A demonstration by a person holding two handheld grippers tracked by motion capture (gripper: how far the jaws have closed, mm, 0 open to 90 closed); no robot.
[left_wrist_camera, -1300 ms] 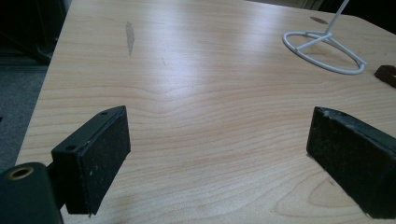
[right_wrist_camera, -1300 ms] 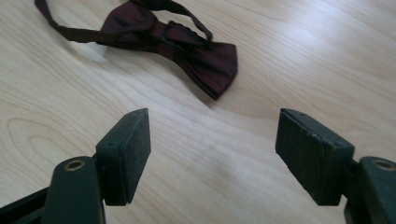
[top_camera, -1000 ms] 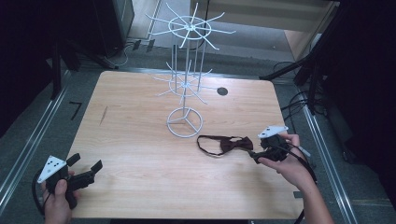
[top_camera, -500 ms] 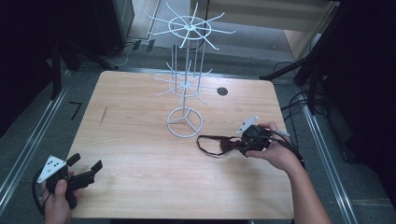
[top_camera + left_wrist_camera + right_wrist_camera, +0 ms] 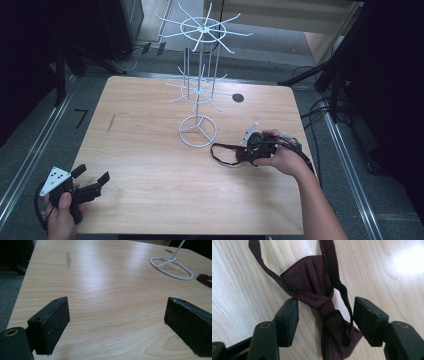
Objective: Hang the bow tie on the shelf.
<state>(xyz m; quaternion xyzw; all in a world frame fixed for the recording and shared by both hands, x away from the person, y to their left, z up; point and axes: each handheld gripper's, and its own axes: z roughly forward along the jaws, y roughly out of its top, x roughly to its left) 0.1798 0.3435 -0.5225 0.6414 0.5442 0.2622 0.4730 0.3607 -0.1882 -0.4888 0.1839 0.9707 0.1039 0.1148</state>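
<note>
A dark red bow tie lies on the counter beside the wire stand — soft, light and limp, best pinched at its knot. The right tongs straddle that knot, have just been closing, not yet pressing. The left tongs are held released. The strap's far end is cut off.

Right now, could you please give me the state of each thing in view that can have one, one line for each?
Bow tie: lying flat on the table, strap looped out, knot between the right gripper's jaws, not yet pinched.
Right gripper: jaws just been closing, gaps remain beside the bow tie.
Left gripper: open wide, nothing between the jaws, low over bare wood.
Wire stand: upright, its arms bare.
Table: bears the wire stand and bow tie.
</note>
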